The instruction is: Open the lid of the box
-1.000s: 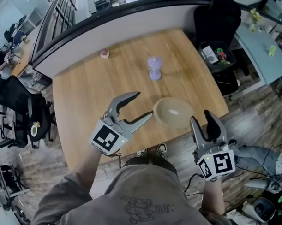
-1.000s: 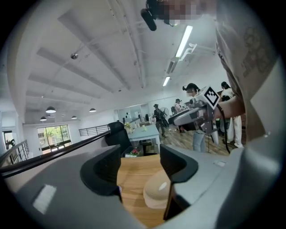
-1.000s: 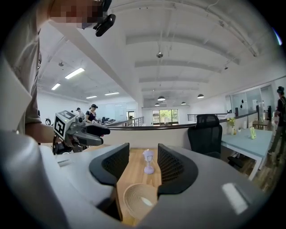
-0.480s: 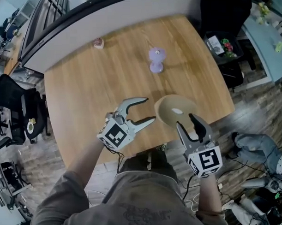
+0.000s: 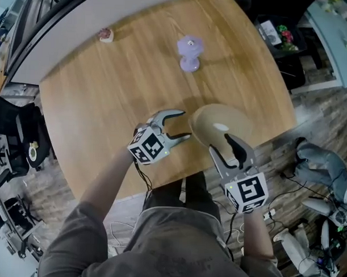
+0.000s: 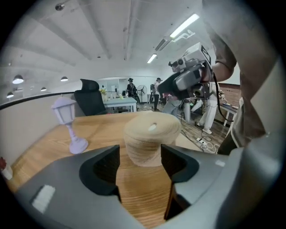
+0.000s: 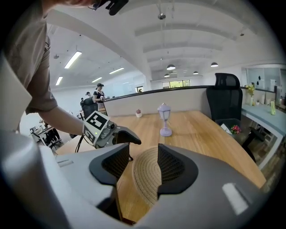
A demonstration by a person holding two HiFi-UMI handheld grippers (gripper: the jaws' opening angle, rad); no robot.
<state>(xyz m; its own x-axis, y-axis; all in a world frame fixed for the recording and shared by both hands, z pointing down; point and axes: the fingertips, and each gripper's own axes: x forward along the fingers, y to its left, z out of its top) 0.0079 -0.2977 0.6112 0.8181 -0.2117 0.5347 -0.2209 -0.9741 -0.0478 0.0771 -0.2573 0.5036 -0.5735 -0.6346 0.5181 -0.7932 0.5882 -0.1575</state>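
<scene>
While the box sits closed near the front edge of the table, both jaw pairs stand apart: left gripper just beside it, right gripper with its rim between the jaws.

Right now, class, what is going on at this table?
A person holds a hand-held gripper in each hand over a wooden table. The left hand-held gripper and the right hand-held gripper are both open, aimed at a round woven box. Its lid is on. A purple lantern stands farther back.
</scene>
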